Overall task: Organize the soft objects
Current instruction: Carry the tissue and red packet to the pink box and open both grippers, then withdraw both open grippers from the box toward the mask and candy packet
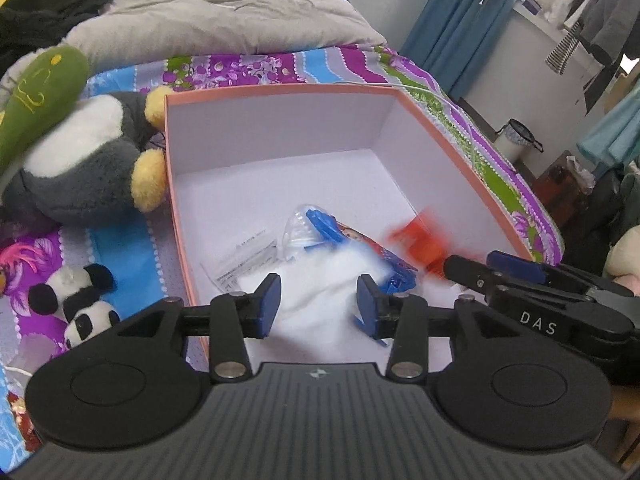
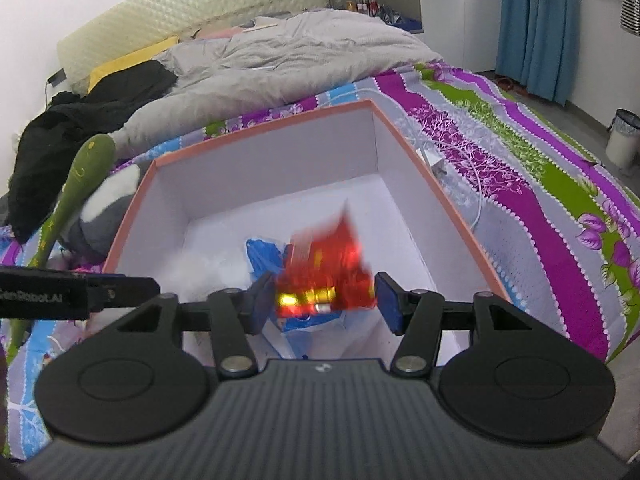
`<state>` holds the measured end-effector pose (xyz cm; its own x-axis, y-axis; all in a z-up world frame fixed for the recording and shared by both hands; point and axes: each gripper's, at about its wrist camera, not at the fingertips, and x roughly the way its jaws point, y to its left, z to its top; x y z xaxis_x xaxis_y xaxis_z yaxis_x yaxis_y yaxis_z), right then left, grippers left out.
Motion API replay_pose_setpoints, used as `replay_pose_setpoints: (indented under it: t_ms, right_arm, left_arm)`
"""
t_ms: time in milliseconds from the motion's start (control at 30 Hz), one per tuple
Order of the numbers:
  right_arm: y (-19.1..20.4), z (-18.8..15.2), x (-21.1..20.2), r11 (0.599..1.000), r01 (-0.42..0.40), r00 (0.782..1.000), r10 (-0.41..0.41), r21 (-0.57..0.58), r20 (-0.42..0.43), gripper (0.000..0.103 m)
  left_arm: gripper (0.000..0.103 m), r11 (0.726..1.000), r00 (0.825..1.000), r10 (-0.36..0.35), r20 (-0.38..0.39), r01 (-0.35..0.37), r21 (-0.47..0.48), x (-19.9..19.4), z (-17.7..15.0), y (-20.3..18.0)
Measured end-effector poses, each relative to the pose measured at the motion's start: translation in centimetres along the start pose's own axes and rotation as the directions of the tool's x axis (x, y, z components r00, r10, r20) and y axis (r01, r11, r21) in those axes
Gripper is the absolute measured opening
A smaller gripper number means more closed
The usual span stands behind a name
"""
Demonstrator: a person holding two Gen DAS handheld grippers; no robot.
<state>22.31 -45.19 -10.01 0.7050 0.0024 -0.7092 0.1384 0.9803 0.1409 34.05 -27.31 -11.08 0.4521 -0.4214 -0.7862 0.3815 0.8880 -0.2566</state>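
An open orange box [image 1: 460,152] with white inside stands on the bed; it also shows in the right wrist view [image 2: 460,216]. Inside lie a white fluffy object [image 1: 320,280], a blue and clear plastic packet [image 1: 316,228] and a paper slip [image 1: 248,256]. My left gripper [image 1: 319,304] is open and empty above the white object. My right gripper [image 2: 324,300] is open, with a blurred red packet [image 2: 328,268] between its fingers over the box, apparently falling. The red packet also shows in the left wrist view [image 1: 416,240].
A grey and white penguin plush [image 1: 88,168], a green plush [image 1: 36,96] and a small panda plush [image 1: 76,300] lie left of the box. A grey duvet [image 2: 288,52] and black clothing [image 2: 80,108] lie behind. A white cable [image 2: 476,192] runs right of the box.
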Motion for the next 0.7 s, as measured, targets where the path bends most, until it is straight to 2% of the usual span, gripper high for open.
replay_pose_setpoints:
  t_ms: [33, 300, 533, 700]
  right_arm:
    - [0.1, 0.0, -0.1, 1.000, 0.001, 1.000, -0.001, -0.003, 0.002, 0.069]
    - [1.0, 0.2, -2.7, 1.000, -0.022, 0.998, 0.021, 0.005, 0.059, 0.069]
    - [3.2, 0.6, -8.0, 0.999, -0.054, 0.984, 0.053, 0.001, 0.172, 0.069]
    - [5.5, 0.2, -11.5, 0.995, -0.099, 0.968, 0.101, -0.019, 0.228, 0.069]
  left_arm:
    - [0.048, 1.000, 1.000, 0.005, 0.002, -0.005, 0.005, -0.1, 0.0, 0.0]
    - [0.048, 1.000, 0.999, 0.004, 0.054, -0.004, 0.008, -3.3, 0.0, 0.1]
    - [0.048, 0.999, 0.987, -0.004, 0.163, -0.001, 0.035, -9.6, -1.0, 0.0]
    - [0.048, 1.000, 0.974, -0.009, 0.226, 0.004, 0.022, -14.2, -2.7, 0.8]
